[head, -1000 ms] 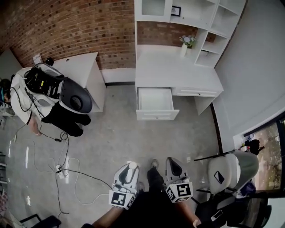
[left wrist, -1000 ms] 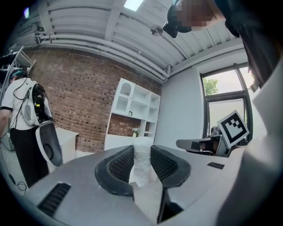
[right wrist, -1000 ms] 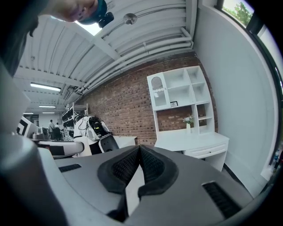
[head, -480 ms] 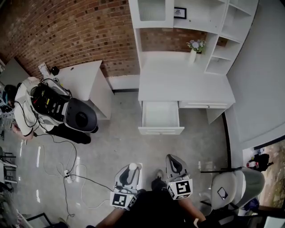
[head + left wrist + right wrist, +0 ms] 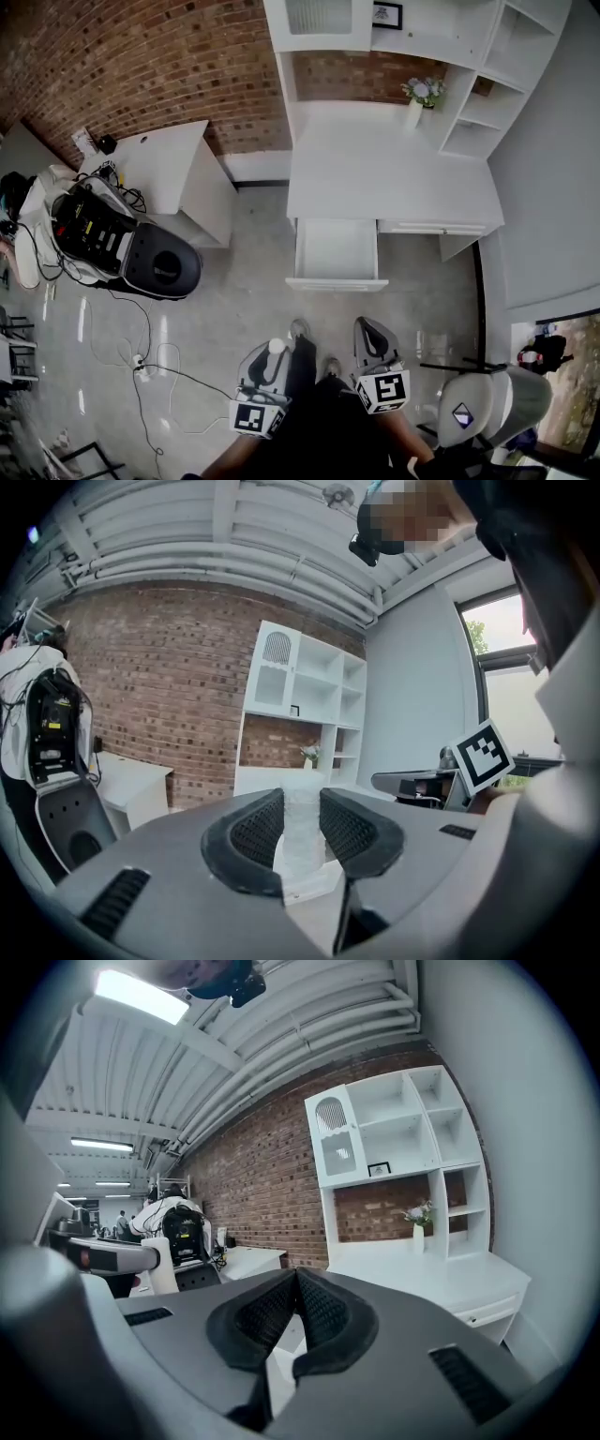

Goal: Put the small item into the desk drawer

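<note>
My left gripper [image 5: 276, 352] is shut on a small whitish, translucent item [image 5: 277, 345]; in the left gripper view the item [image 5: 302, 829] stands between the ribbed black pads [image 5: 255, 829]. Beside it my right gripper [image 5: 366, 328] is shut with nothing in it, its pads [image 5: 323, 1312] meeting in the right gripper view. Ahead of both, across a stretch of floor, the white desk [image 5: 394, 178] has its left drawer [image 5: 336, 251] pulled out, open and bare inside. Both grippers point nearly level toward the desk.
A dark office chair [image 5: 159, 267] loaded with gear stands at the left beside a second white desk [image 5: 164, 169]. Cables [image 5: 141, 361] trail over the floor. A light chair [image 5: 487, 403] sits at the right. A vase of flowers [image 5: 415, 103] stands under the shelves.
Both grippers have travelled forward across the floor toward the desk, so the open drawer now lies closer. The left gripper still holds the small item.
</note>
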Available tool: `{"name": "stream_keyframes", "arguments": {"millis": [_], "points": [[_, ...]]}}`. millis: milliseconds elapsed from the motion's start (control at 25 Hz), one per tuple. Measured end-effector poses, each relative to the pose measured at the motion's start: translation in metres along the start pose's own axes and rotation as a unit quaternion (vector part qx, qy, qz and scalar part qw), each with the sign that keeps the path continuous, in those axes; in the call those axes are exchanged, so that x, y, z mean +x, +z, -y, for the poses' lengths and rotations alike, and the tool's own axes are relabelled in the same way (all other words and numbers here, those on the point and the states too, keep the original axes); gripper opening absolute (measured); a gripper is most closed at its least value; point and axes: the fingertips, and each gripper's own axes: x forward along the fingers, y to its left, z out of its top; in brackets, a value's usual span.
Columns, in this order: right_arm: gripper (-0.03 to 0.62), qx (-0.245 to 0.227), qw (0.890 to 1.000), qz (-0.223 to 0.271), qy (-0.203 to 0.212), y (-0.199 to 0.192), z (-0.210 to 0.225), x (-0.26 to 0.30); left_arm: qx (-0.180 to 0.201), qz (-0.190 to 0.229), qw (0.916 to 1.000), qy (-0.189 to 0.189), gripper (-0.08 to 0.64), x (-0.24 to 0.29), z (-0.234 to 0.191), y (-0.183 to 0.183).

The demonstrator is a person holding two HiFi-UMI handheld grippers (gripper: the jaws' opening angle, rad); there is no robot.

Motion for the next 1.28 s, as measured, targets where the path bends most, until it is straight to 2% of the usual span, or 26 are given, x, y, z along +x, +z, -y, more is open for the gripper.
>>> {"name": "stream_keyframes", "arguments": {"millis": [160, 360, 600, 760, 1040, 1280], "points": [[0.014, 0.001, 1.000, -0.006, -0.021, 0.001, 0.018, 0.032, -0.009, -0.001, 0.9999, -0.013, 0.131, 0.042, -0.021, 0.002], [0.014, -0.001, 0.999, 0.000, -0.051, 0.019, 0.034, 0.081, 0.013, 0.001, 0.9982, -0.059, 0.132, 0.097, -0.056, 0.011], [0.014, 0.005, 0.996, -0.011, -0.086, 0.043, 0.042, 0.137, 0.009, 0.008, 0.9943, -0.106, 0.132, 0.154, -0.092, 0.038], [0.014, 0.001, 0.995, -0.020, -0.101, 0.046, 0.052, 0.163, 0.024, -0.027, 0.9902, -0.135, 0.132, 0.187, -0.109, 0.029], [0.014, -0.001, 0.995, -0.030, -0.093, 0.044, 0.068, 0.200, 0.058, -0.088, 0.9812, -0.162, 0.132, 0.227, -0.119, 0.003], [0.014, -0.001, 0.998, -0.029, -0.054, 0.040, 0.092, 0.234, 0.097, -0.126, 0.9750, -0.155, 0.132, 0.264, -0.116, -0.015]]}}
